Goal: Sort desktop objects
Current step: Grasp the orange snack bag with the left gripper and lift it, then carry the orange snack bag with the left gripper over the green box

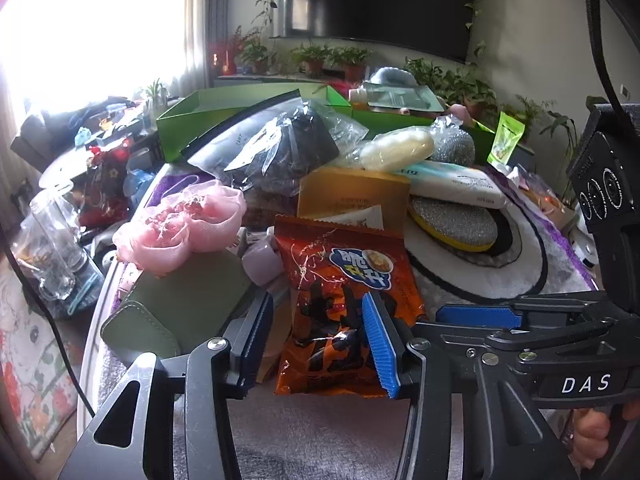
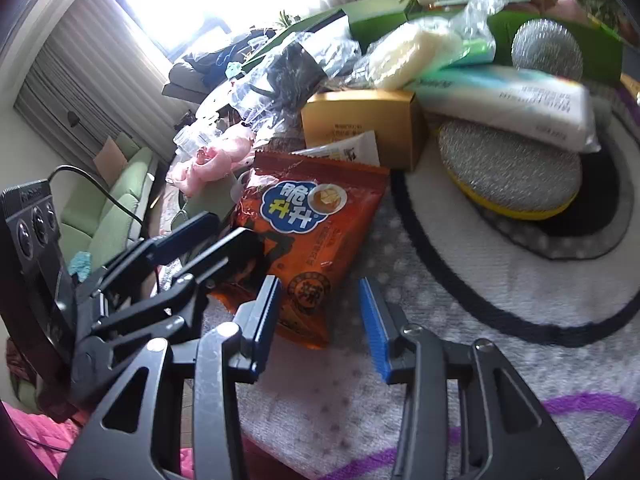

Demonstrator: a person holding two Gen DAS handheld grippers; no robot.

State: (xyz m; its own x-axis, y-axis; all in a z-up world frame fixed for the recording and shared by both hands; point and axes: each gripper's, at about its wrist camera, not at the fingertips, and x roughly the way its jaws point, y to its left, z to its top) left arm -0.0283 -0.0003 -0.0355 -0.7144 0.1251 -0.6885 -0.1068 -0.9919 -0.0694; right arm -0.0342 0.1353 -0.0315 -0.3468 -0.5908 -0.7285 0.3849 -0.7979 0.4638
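Observation:
An orange snack bag [image 1: 344, 280] [image 2: 308, 216] lies flat on the pale rug [image 2: 400, 360] at the front of the pile. My left gripper [image 1: 318, 344] hovers over its lower half with the jaws apart, and the bag shows through the gap; no pad visibly presses on it. From the right wrist view the left gripper [image 2: 212, 236] sits at the bag's left edge. My right gripper [image 2: 320, 320] is open just in front of the bag's near corner, with rug between its fingers. In the left wrist view the right gripper [image 1: 460, 322] comes in from the right.
Behind the bag are a gold box [image 1: 352, 196], a pink gauze flower [image 1: 184, 224], a green pouch [image 1: 180, 312], a silver-and-yellow scrub pad [image 2: 508, 168], a tissue pack [image 2: 500, 100], a steel wool ball [image 2: 548, 50] and a green box [image 1: 188, 120]. Glasses [image 1: 52, 232] stand left.

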